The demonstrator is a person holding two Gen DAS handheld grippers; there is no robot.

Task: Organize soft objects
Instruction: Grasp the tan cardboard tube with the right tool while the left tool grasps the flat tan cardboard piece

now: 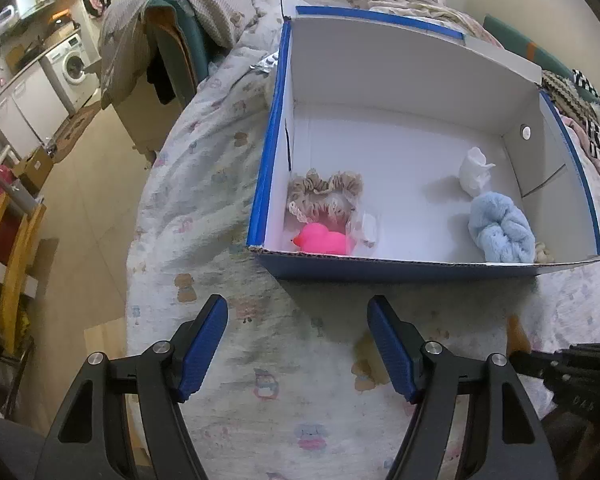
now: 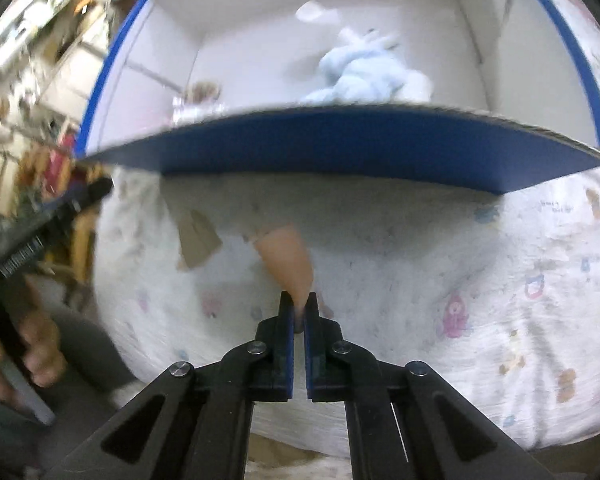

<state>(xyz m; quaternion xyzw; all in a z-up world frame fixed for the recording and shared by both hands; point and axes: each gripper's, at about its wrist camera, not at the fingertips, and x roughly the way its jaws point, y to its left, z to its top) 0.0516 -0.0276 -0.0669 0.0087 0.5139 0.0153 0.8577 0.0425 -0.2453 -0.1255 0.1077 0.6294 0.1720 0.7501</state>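
A blue cardboard box with a white inside stands on the bed. In it lie a beige scrunchie, a pink rubber duck, a white cloth lump and a fluffy light-blue scrunchie. My left gripper is open and empty, in front of the box. My right gripper is shut on a soft orange piece, held above the sheet in front of the box's near wall. The orange piece also shows in the left wrist view. The light-blue scrunchie shows blurred in the box.
The bed is covered with a white cartoon-print sheet. Its left edge drops to the floor, with a chair draped in clothes and a washing machine beyond. Folded striped clothes lie right of the box. A tan scrap lies on the sheet.
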